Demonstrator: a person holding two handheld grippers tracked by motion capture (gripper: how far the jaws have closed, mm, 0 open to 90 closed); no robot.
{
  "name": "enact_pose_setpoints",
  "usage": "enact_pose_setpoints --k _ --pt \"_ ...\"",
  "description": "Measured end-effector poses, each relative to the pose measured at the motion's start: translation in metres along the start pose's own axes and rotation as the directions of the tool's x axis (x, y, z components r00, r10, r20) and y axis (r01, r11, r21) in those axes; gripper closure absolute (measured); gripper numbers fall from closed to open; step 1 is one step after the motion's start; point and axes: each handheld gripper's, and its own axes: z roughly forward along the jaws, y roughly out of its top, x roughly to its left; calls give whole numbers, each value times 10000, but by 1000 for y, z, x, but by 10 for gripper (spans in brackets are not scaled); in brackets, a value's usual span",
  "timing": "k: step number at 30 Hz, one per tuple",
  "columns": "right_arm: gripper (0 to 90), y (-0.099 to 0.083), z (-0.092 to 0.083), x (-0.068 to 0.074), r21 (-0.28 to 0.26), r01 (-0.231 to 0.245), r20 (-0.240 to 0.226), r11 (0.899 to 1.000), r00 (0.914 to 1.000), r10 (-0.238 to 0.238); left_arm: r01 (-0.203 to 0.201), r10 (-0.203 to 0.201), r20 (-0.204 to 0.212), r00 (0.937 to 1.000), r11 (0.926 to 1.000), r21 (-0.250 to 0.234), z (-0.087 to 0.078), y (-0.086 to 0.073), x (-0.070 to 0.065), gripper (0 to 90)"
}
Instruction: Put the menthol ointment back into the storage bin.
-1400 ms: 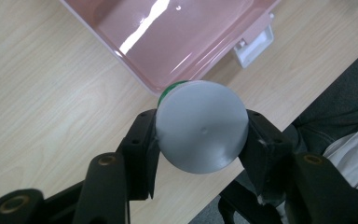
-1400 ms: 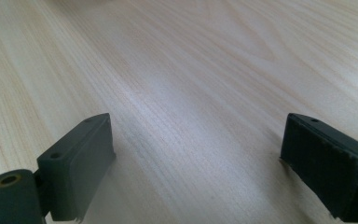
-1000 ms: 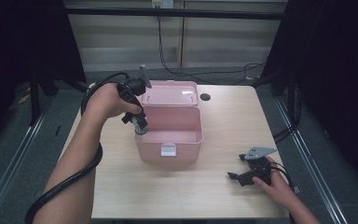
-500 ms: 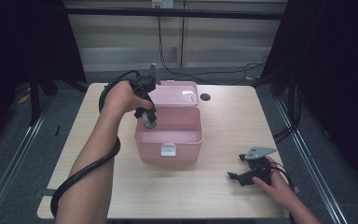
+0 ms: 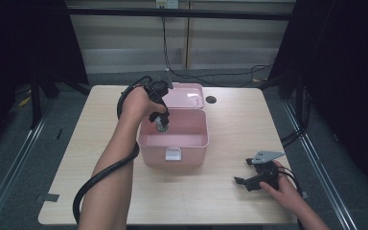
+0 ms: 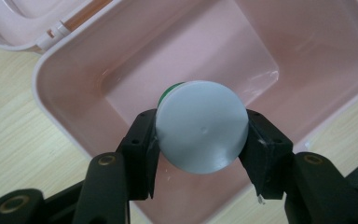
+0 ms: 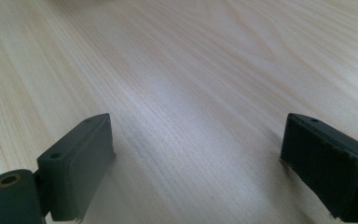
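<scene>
A pink box (image 5: 175,143) stands open at the table's middle, its lid (image 5: 184,93) folded back. My left gripper (image 5: 161,122) reaches down into it, shut on a small container with a grey-white round cap (image 6: 200,127) and a green body just showing behind it. The held container (image 5: 162,125) hangs over the box's bare pink floor (image 6: 242,60). My right gripper (image 5: 245,182) rests on the table at the front right, jaws wide open with only wood grain (image 7: 191,116) between them.
The box carries a white latch (image 5: 173,154) on its front wall. A dark round hole (image 5: 211,99) sits in the tabletop behind the box. A black cable (image 5: 100,177) trails from the left gripper along the forearm. Bare wood lies left and right of the box.
My left gripper has carried the container from beside the box's left rim to over its opening and down inside. The right gripper has stayed put.
</scene>
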Motion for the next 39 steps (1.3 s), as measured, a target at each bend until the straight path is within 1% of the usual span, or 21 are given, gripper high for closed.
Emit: enact_pose_setpoints --k 3,7,9,10,11,13,14,15,17,20,21,25,27,29,31,33,34,35,37,39 --pt "88 0 0 0 15 -19 7 10000 10000 19 26 -26 -13 10000 10000 -19 5 2 1 502" --pt "88 0 0 0 14 -20 10 10000 10000 20 156 -156 64 9999 9999 -65 15 6 4 501" --pt "88 0 0 0 15 -20 9 10000 10000 20 238 -239 -37 9997 9996 -124 19 7 5 502" --pt "88 0 0 0 18 -31 5 10000 10000 31 341 -342 -55 9994 9994 -110 22 7 6 502" --pt "88 0 0 0 18 -31 5 10000 10000 31 341 -342 -55 9994 9994 -110 22 7 6 502" --pt "88 0 0 0 -4 13 52 10000 10000 -13 449 -450 -95 9989 9989 -115 29 8 8 502" --pt "88 0 0 0 16 -12 26 10000 10000 12 516 -517 -66 9986 9985 -172 33 9 9 502" --pt "88 0 0 0 16 -12 26 10000 10000 12 516 -517 -66 9986 9985 -172 33 9 9 501" --pt "88 0 0 0 11 -14 22 10000 10000 14 566 -566 -23 9984 9983 -112 38 10 10 501" --pt "88 0 0 0 12 -28 15 10000 10000 28 772 -776 -173 9968 9968 -206 45 11 10 501" --pt "88 0 0 0 15 -31 12 10000 10000 31 746 -750 -184 9970 9970 -219 47 11 10 501" --pt "88 0 0 0 14 -29 12 10000 10000 29 946 -950 -207 9953 9953 -196 55 12 12 501" --pt "88 0 0 0 16 -30 9 10000 10000 30 1011 -1013 -127 9948 9947 -166 58 13 12 501" --pt "88 0 0 0 18 -30 9 10000 10000 30 1105 -1108 -145 9937 9936 -243 62 13 12 501" --pt "88 0 0 0 12 -26 15 10000 10000 26 1135 -1138 -149 9934 9933 -196 65 13 14 501" --pt "88 0 0 0 16 -31 12 10000 10000 31 1254 -1260 -269 9917 9919 -223 69 13 14 501" --pt "88 0 0 0 -1 -4 57 10000 10000 4 1294 -1299 -214 9913 9913 -255 71 14 15 501" --pt "88 0 0 0 13 -29 14 10000 10000 29 1389 -1397 -299 9897 9899 -286 74 14 16 501" --pt "88 0 0 0 13 -32 13 10000 10000 32 1392 -1399 -314 9897 9900 -241 75 14 17 501" --pt "88 0 0 0 15 -33 11 10000 10000 33 1454 -1463 -309 9888 9889 -297 79 15 17 501"
